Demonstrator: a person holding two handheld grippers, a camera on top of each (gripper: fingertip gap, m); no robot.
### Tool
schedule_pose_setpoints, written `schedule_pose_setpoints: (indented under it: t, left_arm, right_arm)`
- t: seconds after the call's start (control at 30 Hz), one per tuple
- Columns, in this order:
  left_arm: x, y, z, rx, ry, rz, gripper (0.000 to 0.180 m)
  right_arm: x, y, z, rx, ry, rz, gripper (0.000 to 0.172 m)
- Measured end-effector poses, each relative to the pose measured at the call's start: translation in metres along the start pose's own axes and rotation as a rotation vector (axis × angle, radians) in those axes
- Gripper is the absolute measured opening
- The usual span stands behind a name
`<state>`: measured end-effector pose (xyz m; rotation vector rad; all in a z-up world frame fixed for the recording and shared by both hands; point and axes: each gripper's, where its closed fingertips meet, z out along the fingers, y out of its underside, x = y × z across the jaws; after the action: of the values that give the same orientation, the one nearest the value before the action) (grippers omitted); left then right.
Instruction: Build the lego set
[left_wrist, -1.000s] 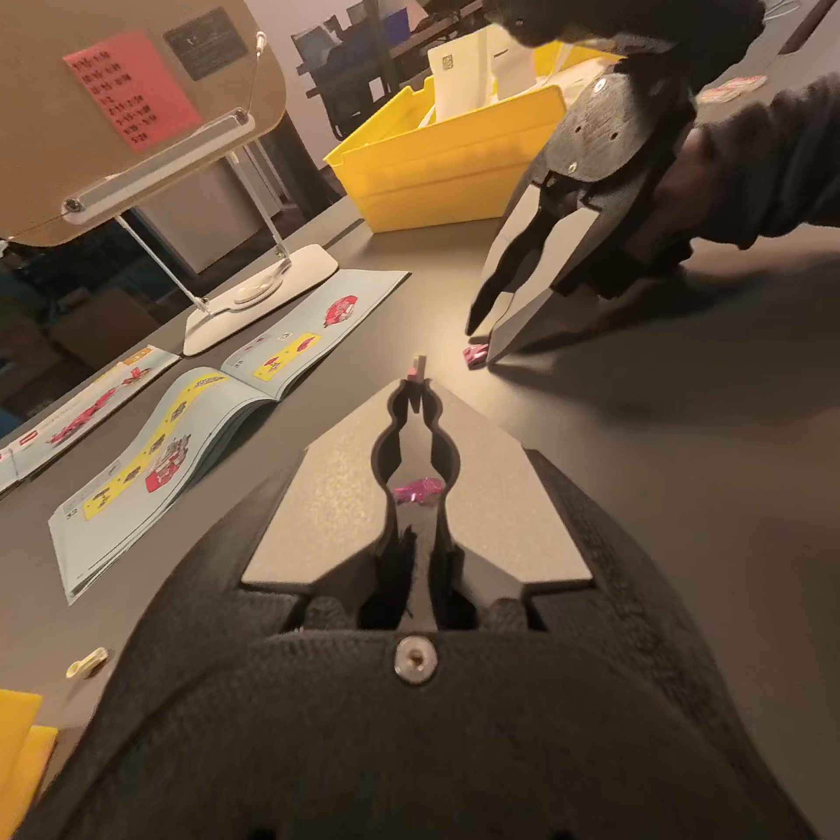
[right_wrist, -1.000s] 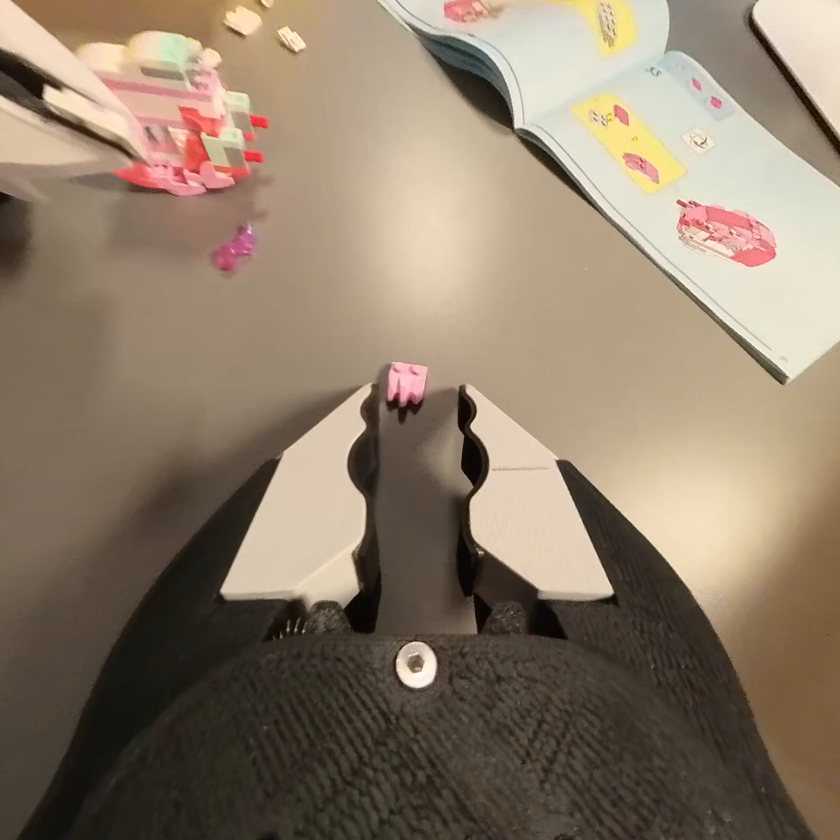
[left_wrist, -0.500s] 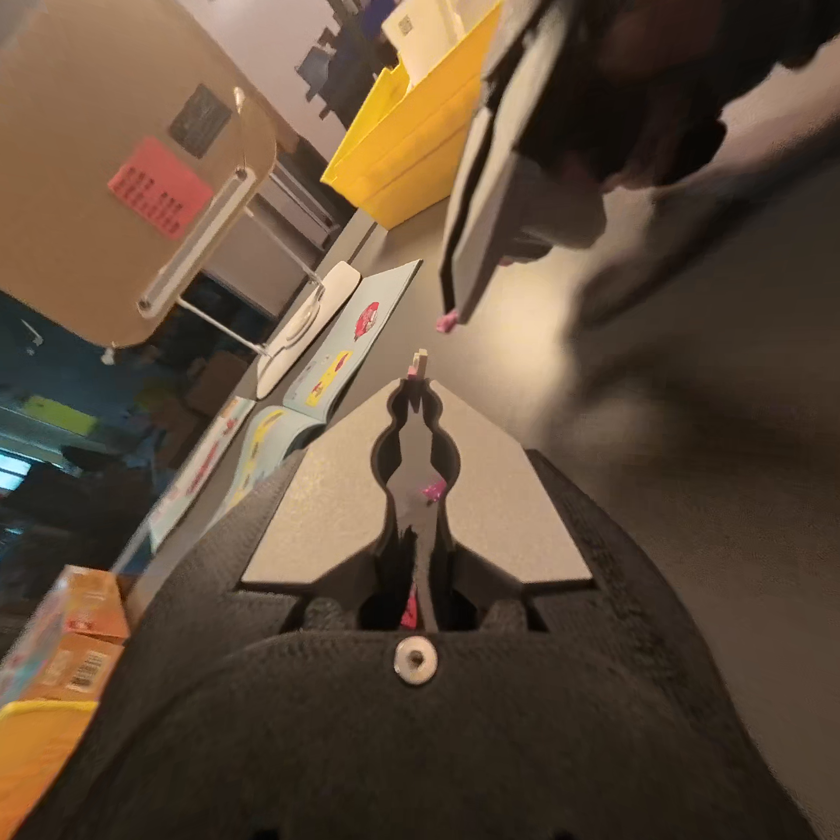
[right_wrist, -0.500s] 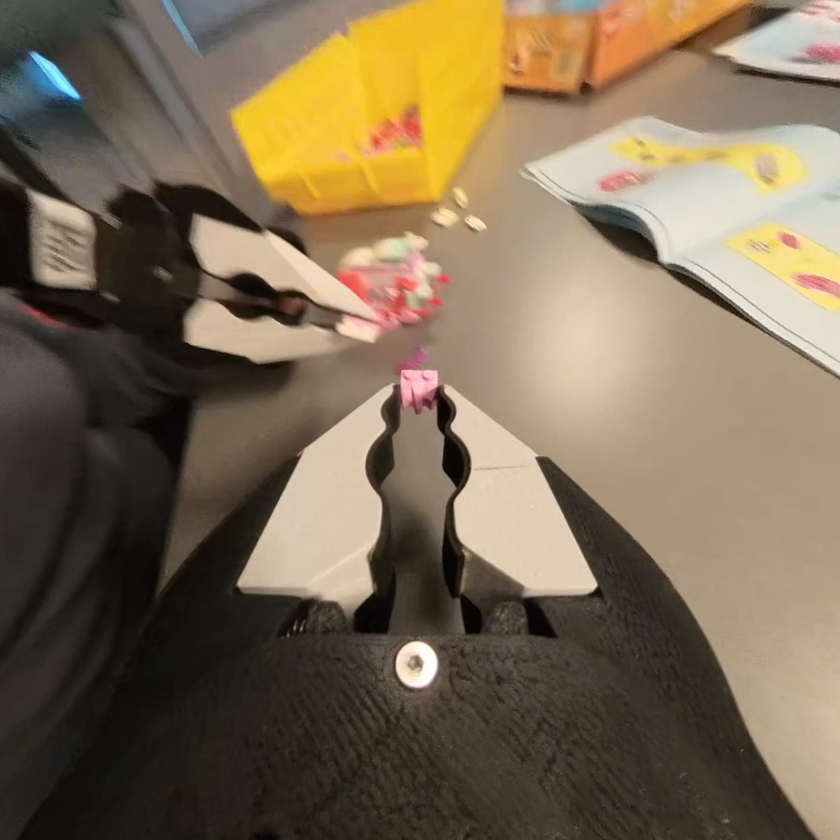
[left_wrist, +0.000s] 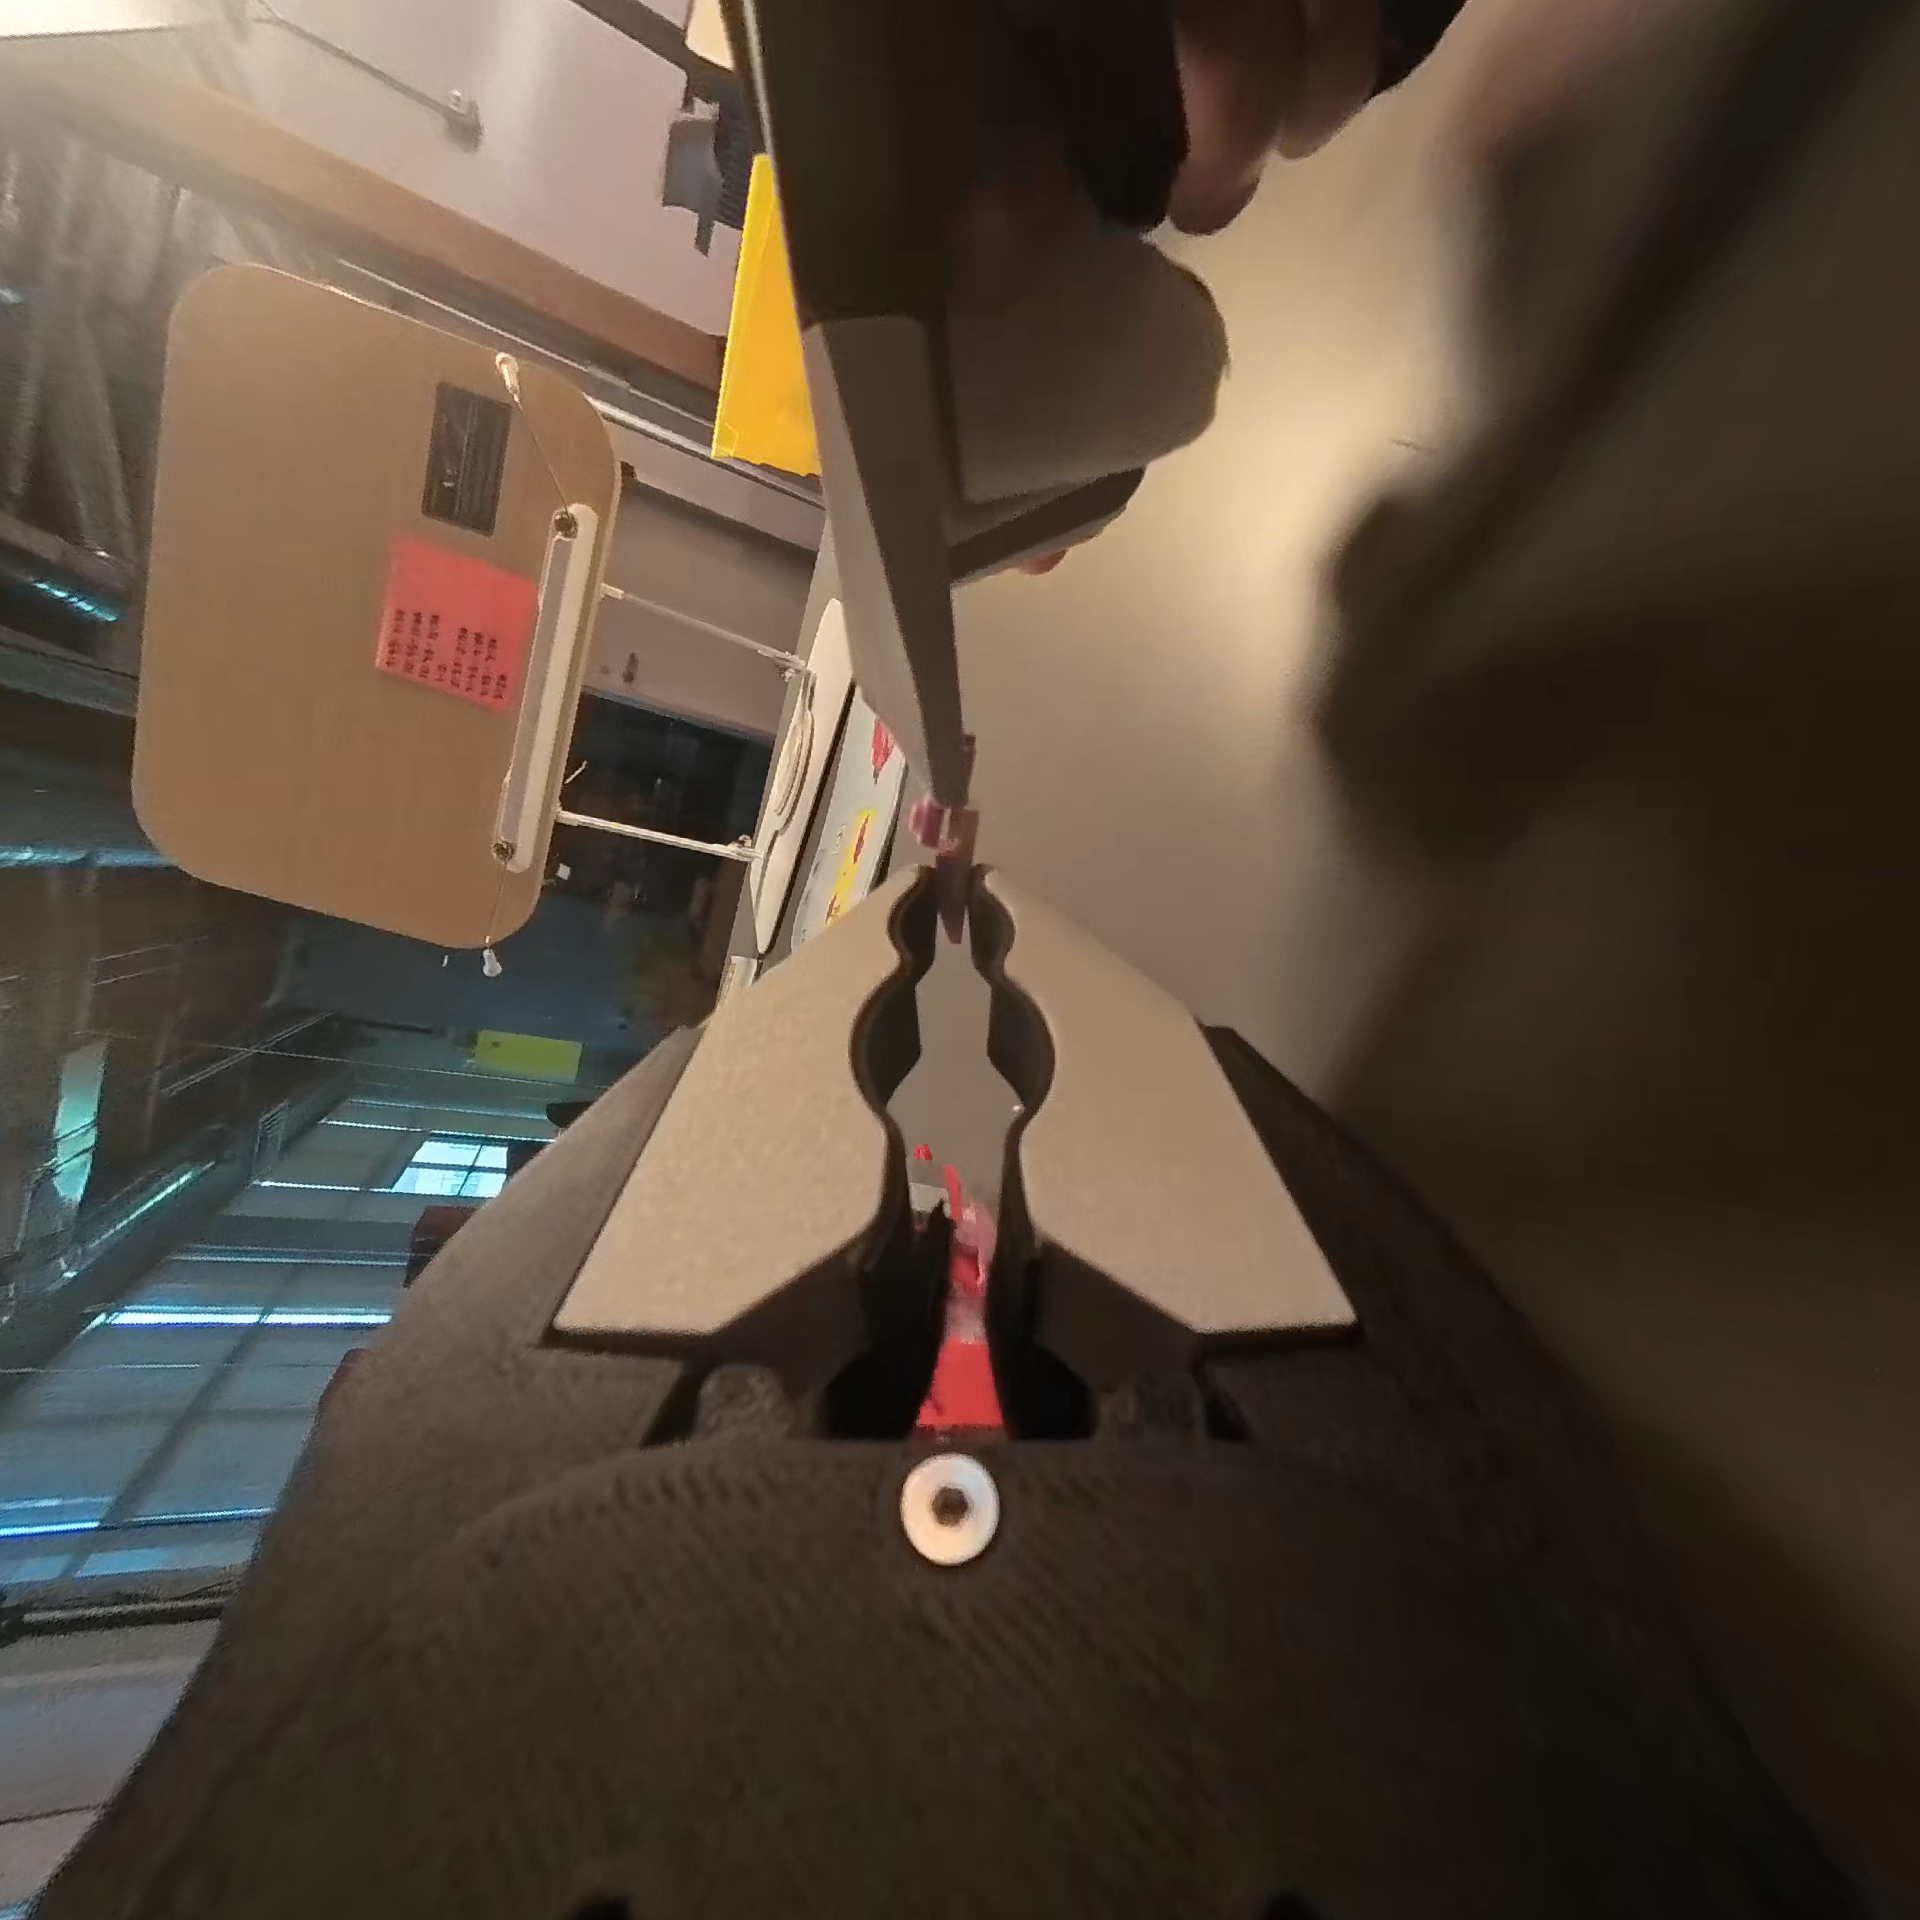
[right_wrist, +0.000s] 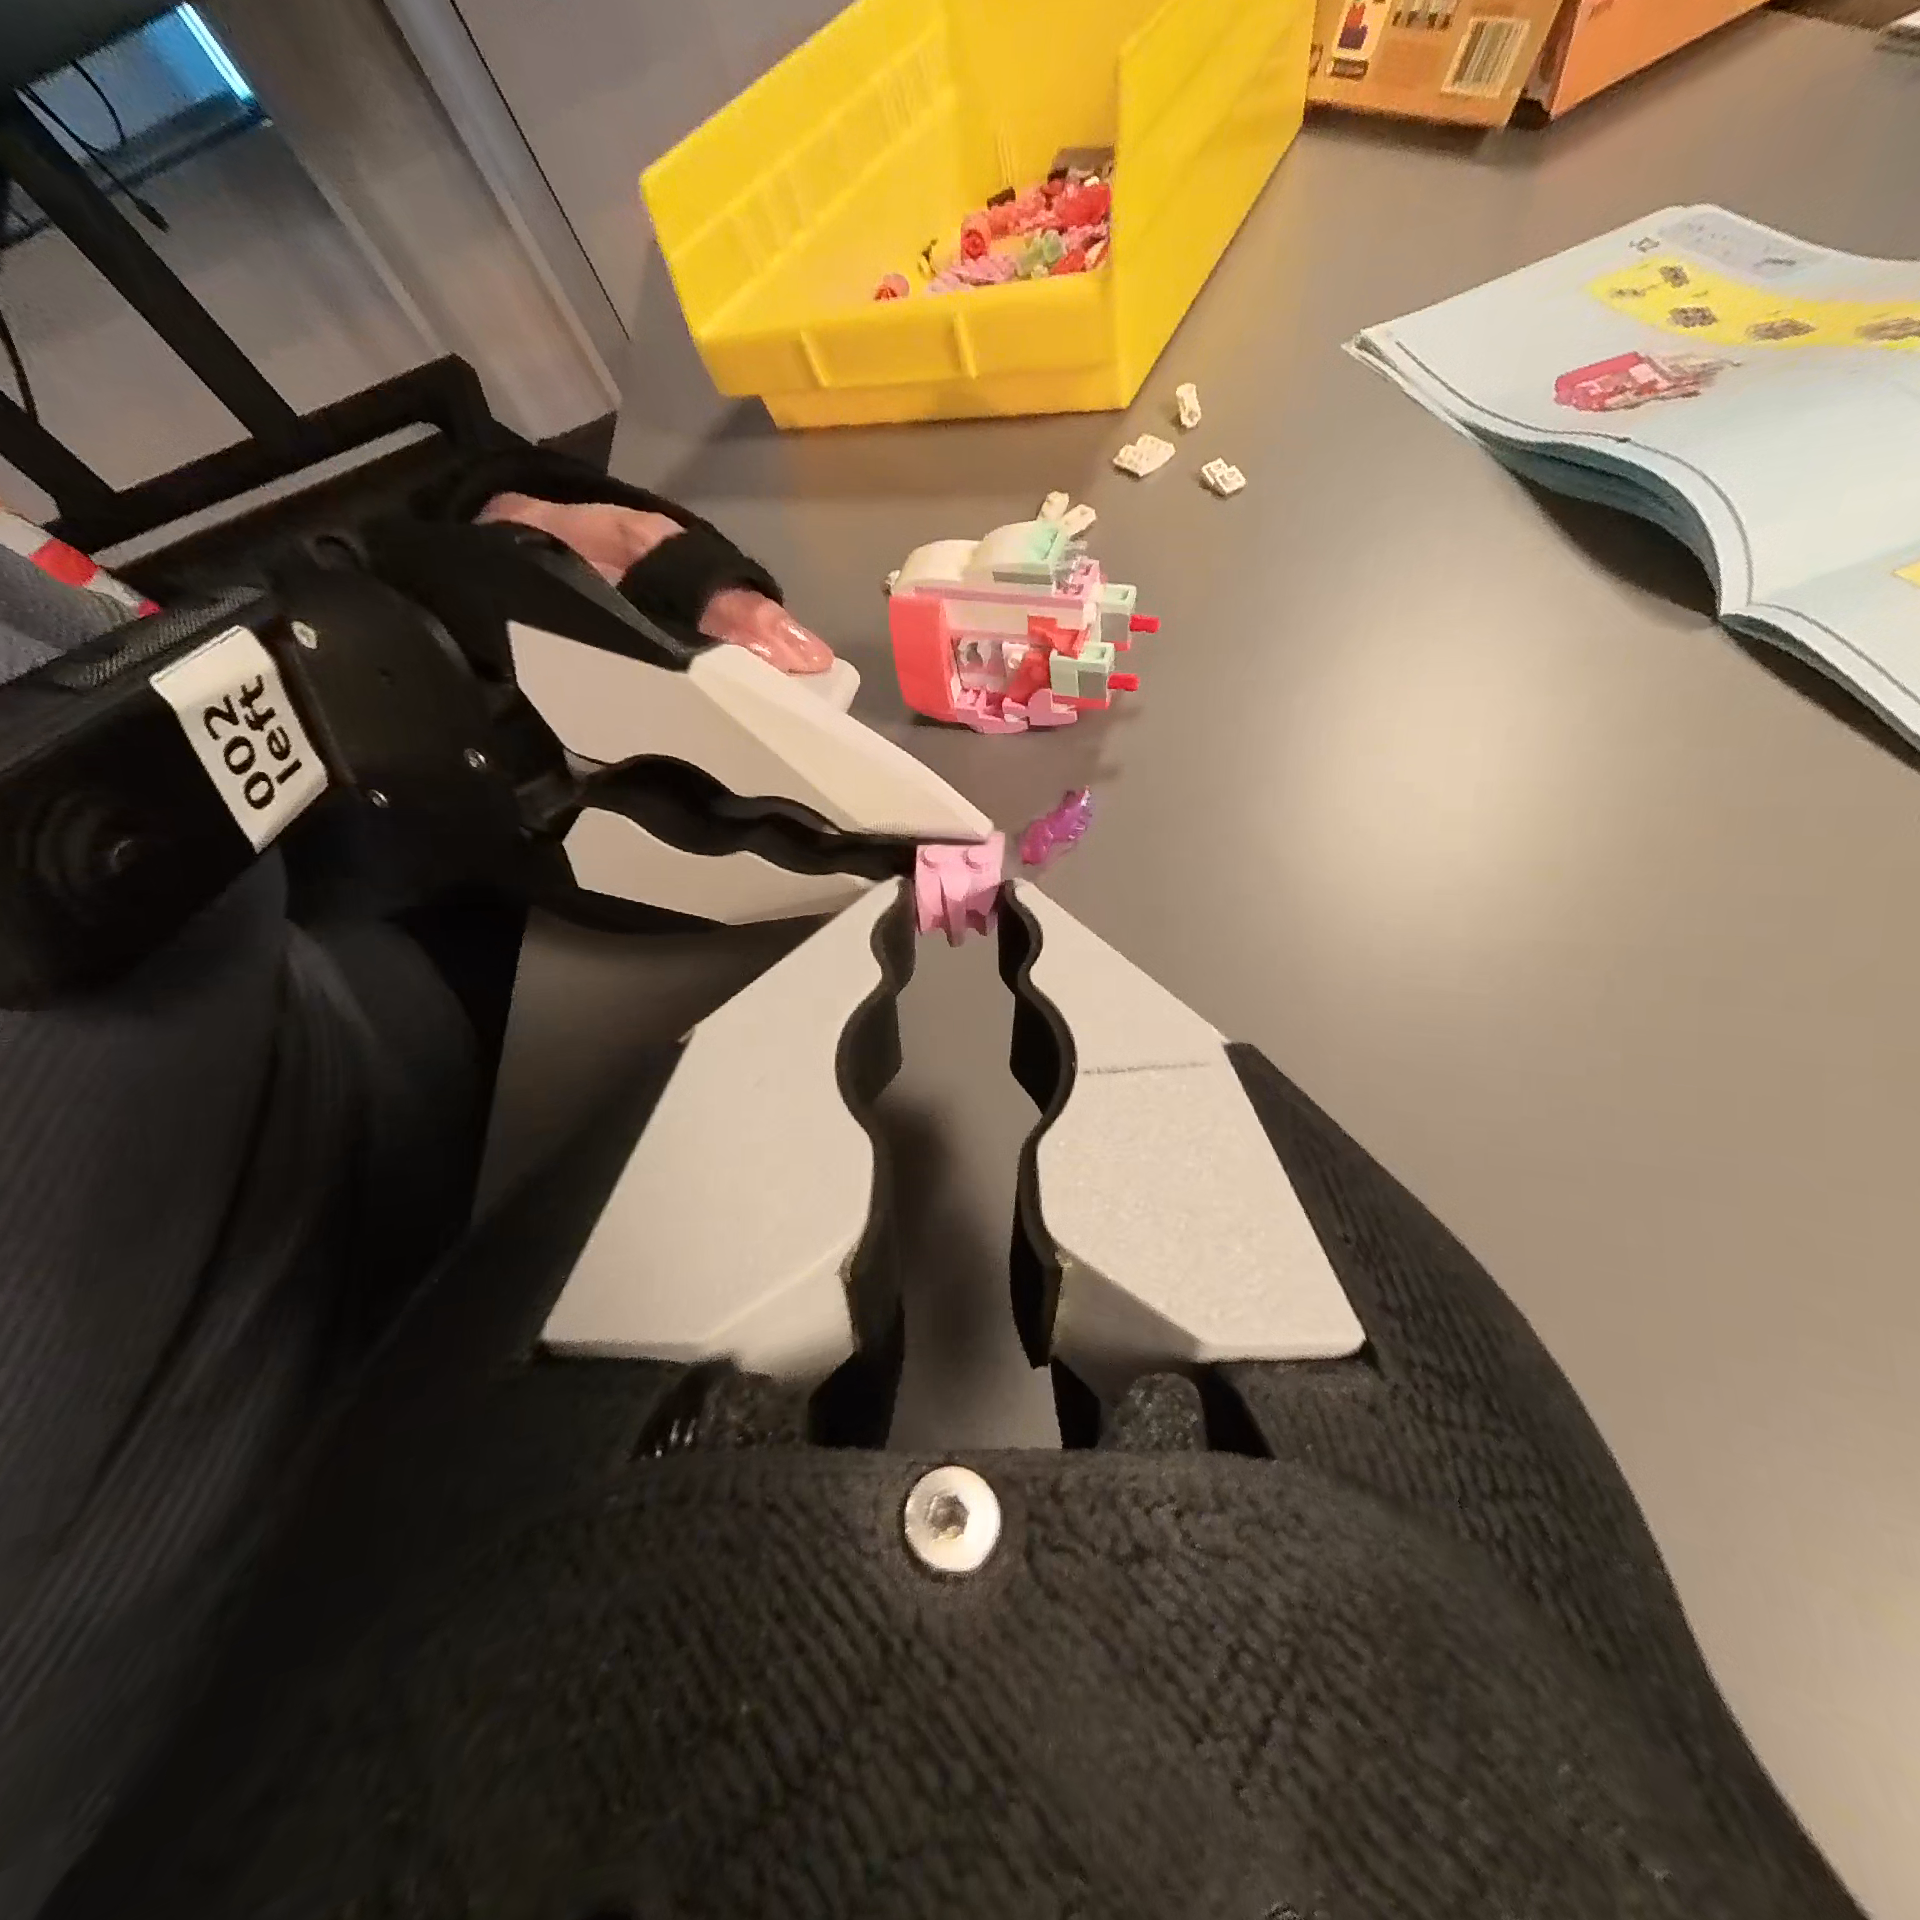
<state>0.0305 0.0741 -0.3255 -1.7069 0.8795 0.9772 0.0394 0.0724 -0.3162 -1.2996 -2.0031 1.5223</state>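
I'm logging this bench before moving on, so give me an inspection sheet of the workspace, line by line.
Surface: dark grey table, matte.
Building pieces: half-built pink and red brick model; translucent purple piece beside it; three small white pieces.
Clutter: yellow bin of bricks; open instruction booklet; orange boxes.
Grippers: right gripper jaws clamp a pink brick; left gripper jaws nearly shut on a thin pink piece, tips meeting that brick.
Cables: nothing seen.
Surroundings: tan board on a stand.

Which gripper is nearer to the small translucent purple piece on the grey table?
Left. The left gripper tips lie just beside the translucent purple piece; the right gripper, pinching a pink brick, sits slightly farther back.
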Motion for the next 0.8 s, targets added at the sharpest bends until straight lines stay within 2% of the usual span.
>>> schedule_pose_setpoints:
  t: [0.4,0.63,0.8]
  left_arm:
    - [0.009,0.004,0.002,-0.073,0.023,0.097,0.005]
    - [0.01,-0.003,-0.001,-0.044,0.002,0.167,0.005]
    - [0.014,-0.005,0.0,-0.056,-0.002,0.239,0.005]
  right_arm:
    - [0.004,0.015,0.005,-0.175,0.114,-0.084,0.014]
    - [-0.001,0.018,0.002,-0.217,0.013,-0.088,0.013]
    - [-0.002,0.025,0.002,-0.323,-0.022,-0.074,0.013]
